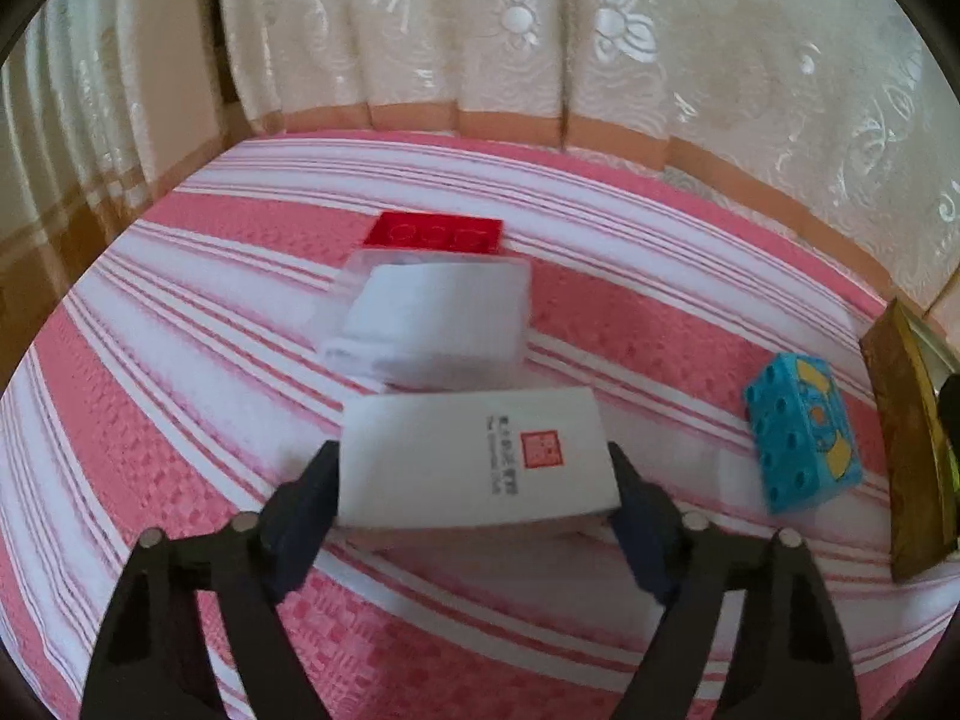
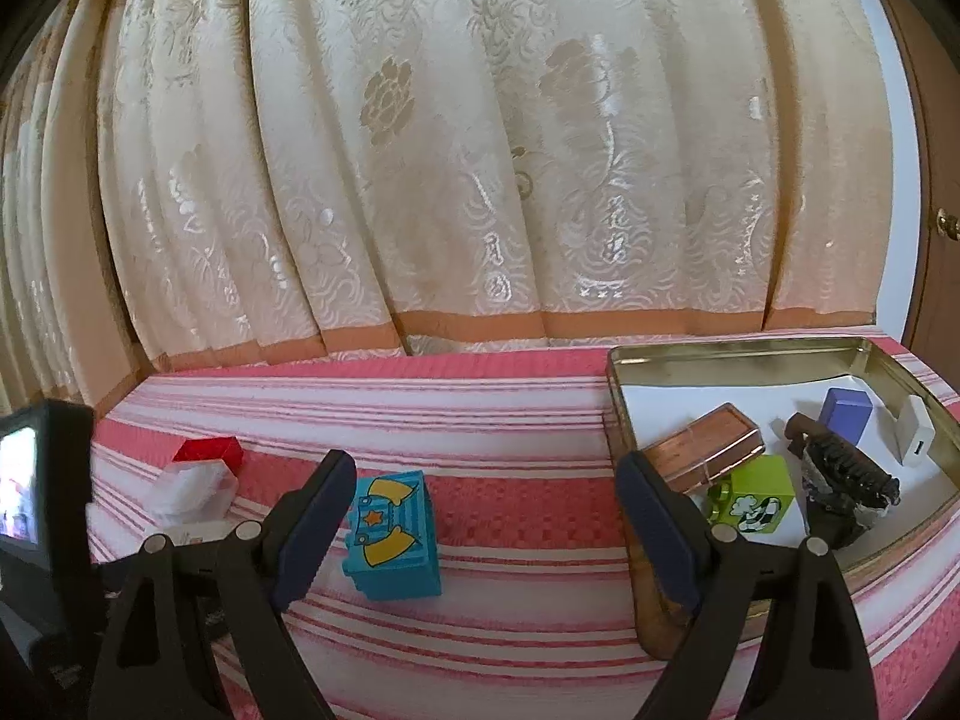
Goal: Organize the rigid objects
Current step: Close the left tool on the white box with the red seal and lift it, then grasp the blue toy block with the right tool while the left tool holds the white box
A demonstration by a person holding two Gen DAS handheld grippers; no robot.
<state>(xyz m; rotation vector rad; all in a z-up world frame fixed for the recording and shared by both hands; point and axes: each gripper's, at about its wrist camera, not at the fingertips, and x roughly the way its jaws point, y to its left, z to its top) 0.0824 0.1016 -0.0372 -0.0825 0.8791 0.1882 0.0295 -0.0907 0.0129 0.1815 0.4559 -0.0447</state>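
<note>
Above the striped cloth, left gripper clamps the white box.

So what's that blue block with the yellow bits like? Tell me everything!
The blue block is a chunky plastic toy brick, turquoise, with a printed picture of stripes, yellow shapes and an orange star. One side has round holes. It lies tilted on the pink striped cloth, alone, left of the metal tin. Nothing grips it.

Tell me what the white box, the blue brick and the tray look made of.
White box: matte paperboard, likely; flat printed faces, crisp edges.
Blue brick: glossy moulded plastic; stud holes show in the left wrist view, printed picture on one face.
Tray: metal, probably tin; shiny gold reflective walls, rolled rim.
</note>
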